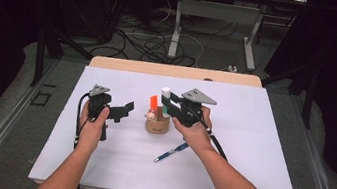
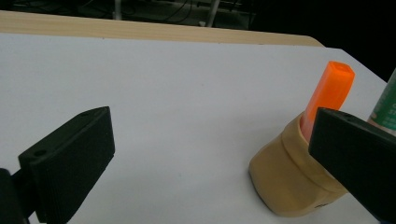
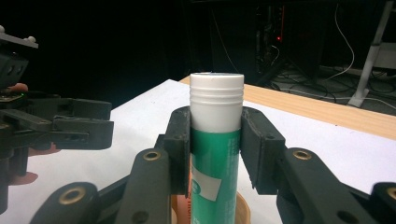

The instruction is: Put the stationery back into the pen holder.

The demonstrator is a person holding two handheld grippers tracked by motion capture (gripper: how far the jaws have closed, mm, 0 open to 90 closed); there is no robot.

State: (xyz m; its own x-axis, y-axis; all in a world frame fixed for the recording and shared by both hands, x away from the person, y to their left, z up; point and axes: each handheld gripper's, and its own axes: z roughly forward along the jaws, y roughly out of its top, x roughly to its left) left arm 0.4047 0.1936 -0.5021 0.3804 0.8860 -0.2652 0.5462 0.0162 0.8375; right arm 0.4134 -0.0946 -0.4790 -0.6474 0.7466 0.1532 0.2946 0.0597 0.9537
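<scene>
A green glue stick with a white cap (image 3: 215, 140) stands upright over a tan round holder (image 1: 157, 124), with my right gripper (image 3: 215, 144) shut on it just below the cap. In the high view that gripper (image 1: 169, 104) sits right above the holder, the glue stick's white cap (image 1: 166, 92) showing past it. An orange marker (image 1: 153, 103) stands tilted in the holder; it shows as the orange marker (image 2: 328, 95) in the tan holder (image 2: 292, 179) in the left gripper view. My left gripper (image 1: 123, 110) hangs open left of the holder, nothing between its jaws.
A blue pen (image 1: 171, 152) lies on the white table sheet (image 1: 249, 152) in front of the holder. The wooden table edge (image 1: 175, 70) runs along the far side. Beyond it are table legs and cables on the floor.
</scene>
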